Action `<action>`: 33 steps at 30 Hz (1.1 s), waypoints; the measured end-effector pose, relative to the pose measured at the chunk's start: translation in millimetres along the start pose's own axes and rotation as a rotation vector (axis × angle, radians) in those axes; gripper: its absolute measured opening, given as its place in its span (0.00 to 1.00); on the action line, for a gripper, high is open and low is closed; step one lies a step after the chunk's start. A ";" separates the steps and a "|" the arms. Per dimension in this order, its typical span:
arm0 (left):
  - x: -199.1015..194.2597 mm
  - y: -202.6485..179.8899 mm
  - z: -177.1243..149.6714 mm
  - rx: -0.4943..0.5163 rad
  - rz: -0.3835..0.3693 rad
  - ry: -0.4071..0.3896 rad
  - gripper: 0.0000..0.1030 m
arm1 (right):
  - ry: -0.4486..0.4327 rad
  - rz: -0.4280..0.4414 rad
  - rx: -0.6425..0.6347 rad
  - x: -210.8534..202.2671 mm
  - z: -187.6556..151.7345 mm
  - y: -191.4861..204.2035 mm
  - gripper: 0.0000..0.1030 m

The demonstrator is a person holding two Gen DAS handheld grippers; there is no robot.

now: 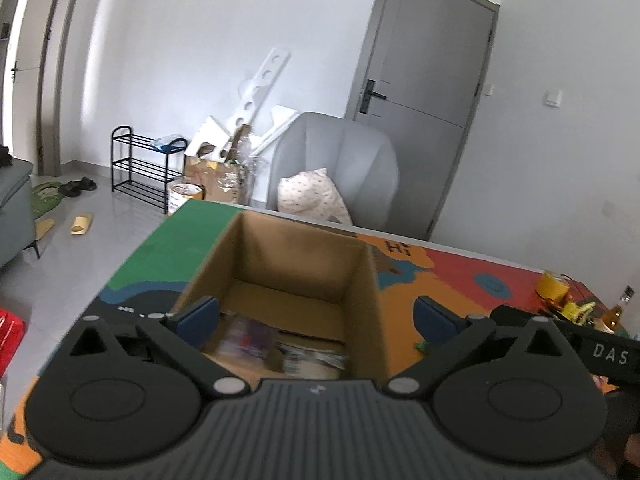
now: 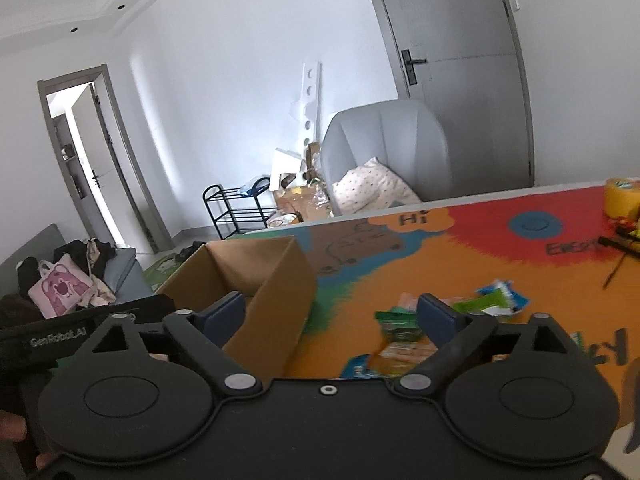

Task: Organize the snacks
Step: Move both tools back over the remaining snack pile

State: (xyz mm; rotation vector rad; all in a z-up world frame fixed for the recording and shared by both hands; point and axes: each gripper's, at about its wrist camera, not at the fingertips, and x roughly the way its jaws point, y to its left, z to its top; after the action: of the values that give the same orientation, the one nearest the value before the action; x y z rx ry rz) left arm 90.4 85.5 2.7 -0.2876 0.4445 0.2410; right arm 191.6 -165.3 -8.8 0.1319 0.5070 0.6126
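Observation:
An open cardboard box [image 1: 296, 264] stands on the colourful table mat [image 1: 448, 276]. Blurred snack packets [image 1: 276, 346] lie on its bottom. My left gripper [image 1: 316, 316] is open and empty, its jaws wide apart above the box's near side. In the right wrist view the box [image 2: 264, 276] is at the left. My right gripper [image 2: 332, 316] is open and empty above the mat [image 2: 460, 264], right of the box. Several loose snack packets [image 2: 404, 328], green, orange and blue, lie on the mat near its right finger.
A yellow tape roll [image 2: 620, 196] and small items sit at the table's far right. A grey armchair [image 1: 340, 160] with a pillow stands behind the table. A shoe rack [image 1: 140, 164] and cardboard clutter are on the floor at the left.

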 end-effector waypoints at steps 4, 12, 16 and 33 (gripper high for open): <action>-3.6 -13.4 -5.5 -0.008 -0.009 0.011 1.00 | -0.016 -0.008 -0.006 -13.6 0.1 -14.3 0.97; -7.9 -42.1 -15.2 0.017 -0.047 0.021 1.00 | -0.028 -0.076 0.039 -34.6 -6.3 -52.6 0.99; -8.6 -55.6 -19.8 0.033 -0.071 0.029 1.00 | -0.035 -0.107 0.066 -41.5 -10.2 -68.4 0.99; 8.2 -101.7 -40.4 0.098 -0.156 0.061 1.00 | -0.016 -0.183 0.133 -40.9 -28.0 -116.9 0.99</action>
State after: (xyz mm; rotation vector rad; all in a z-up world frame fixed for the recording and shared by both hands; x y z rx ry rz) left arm 111.5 -21.0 -13.6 -0.2325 0.4902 0.0583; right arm 209.6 -285.0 -47.2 0.2139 0.5382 0.3986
